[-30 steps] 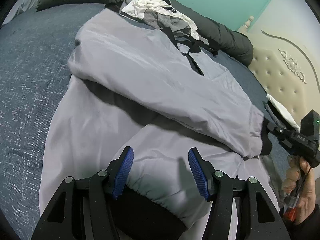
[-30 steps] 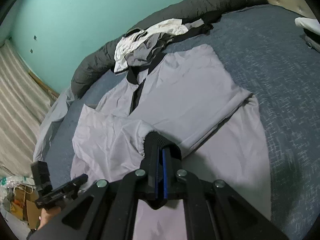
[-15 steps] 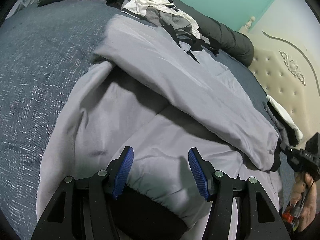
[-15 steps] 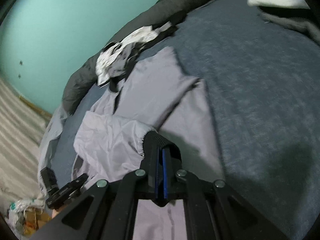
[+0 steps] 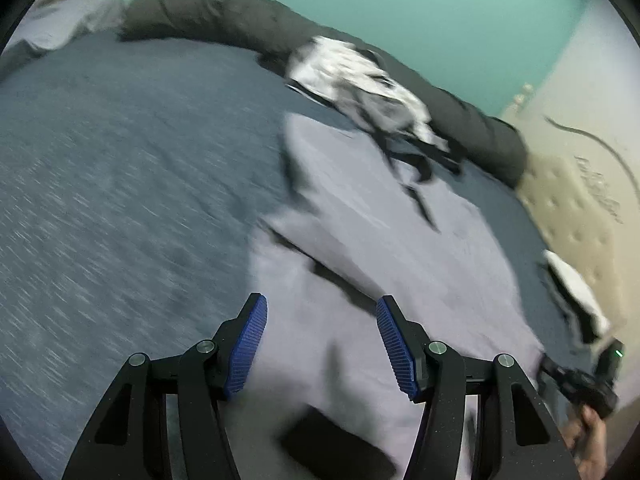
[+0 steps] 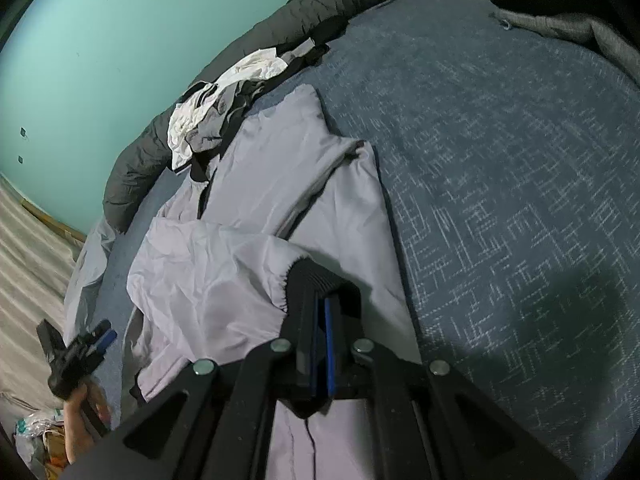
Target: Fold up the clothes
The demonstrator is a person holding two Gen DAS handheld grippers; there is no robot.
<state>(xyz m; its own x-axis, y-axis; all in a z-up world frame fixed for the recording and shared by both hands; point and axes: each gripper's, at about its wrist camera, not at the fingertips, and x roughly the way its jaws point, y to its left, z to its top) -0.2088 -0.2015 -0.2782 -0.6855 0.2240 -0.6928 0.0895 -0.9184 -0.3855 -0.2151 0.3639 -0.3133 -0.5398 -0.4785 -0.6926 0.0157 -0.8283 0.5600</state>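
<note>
The right gripper (image 6: 320, 308) is pinching the black ribbed cuff (image 6: 320, 280) of one light grey jacket (image 6: 256, 184), its sleeve lying folded across the body, while the left gripper (image 5: 320, 340) is hovering with jaws wide apart and empty over the near hem. The jacket's long axis is running away from both grippers across the blue bedspread (image 6: 500, 160) toward one crumpled clothes pile (image 6: 224, 100) beyond the collar

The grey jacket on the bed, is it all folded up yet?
Not yet, only partly. One sleeve lies across the jacket, its black cuff pinched in the shut right gripper.
</note>
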